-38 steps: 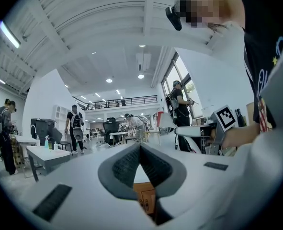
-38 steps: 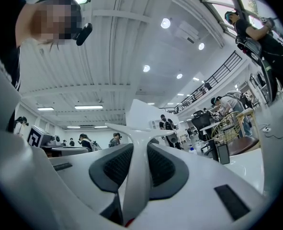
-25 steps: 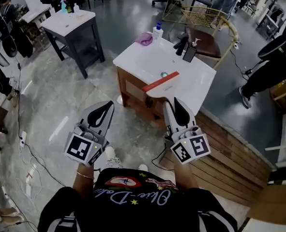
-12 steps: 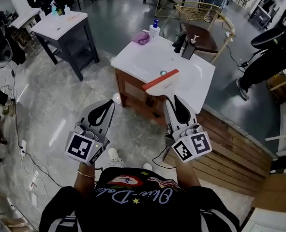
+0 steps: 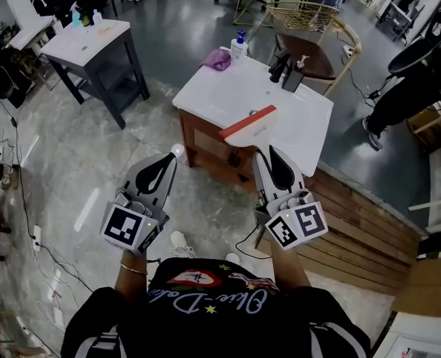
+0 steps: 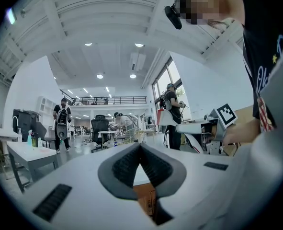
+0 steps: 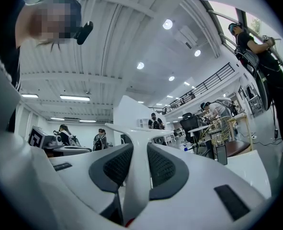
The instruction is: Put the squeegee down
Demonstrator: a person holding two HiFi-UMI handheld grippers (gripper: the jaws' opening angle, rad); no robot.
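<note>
Head view. Standing short of a white vanity top (image 5: 220, 88) with a sunken basin. Holding the squeegee (image 5: 248, 124) in the right gripper (image 5: 267, 156), red blade strip across the far end, white handle back toward the body. Lined up in the picture with the near edge of the vanity top, close to the round drain (image 5: 253, 113). Apparently held in the air, not resting on anything. Left gripper (image 5: 165, 164) beside it, well apart, over bare floor, carrying nothing. At the far side of the top: black faucet (image 5: 280, 67), soap bottle (image 5: 240, 47), purple cloth (image 5: 219, 60).

Left gripper view. Pads (image 6: 127, 164) closed tip to tip, nothing between them. Room and people beyond, none near.

Right gripper view. Clamped on the squeegee (image 7: 136, 171): white handle upright between the two dark pads (image 7: 116, 169), both pressing on it, the head spreading wide above the tips. Edge of the vanity top (image 7: 249, 169) low at right.

Step in hand, as judged: carrying the squeegee in toward the vanity, set-down not yet begun.

Next move, as judged: reach farther over the flat rim beside the basin, lower until the blade and handle lie on the surface, then spread the right pads and draw straight back. Worth keeping clear of the basin hollow and the front edge, to avoid a slide or a tip-off. No part for the left gripper.
</note>
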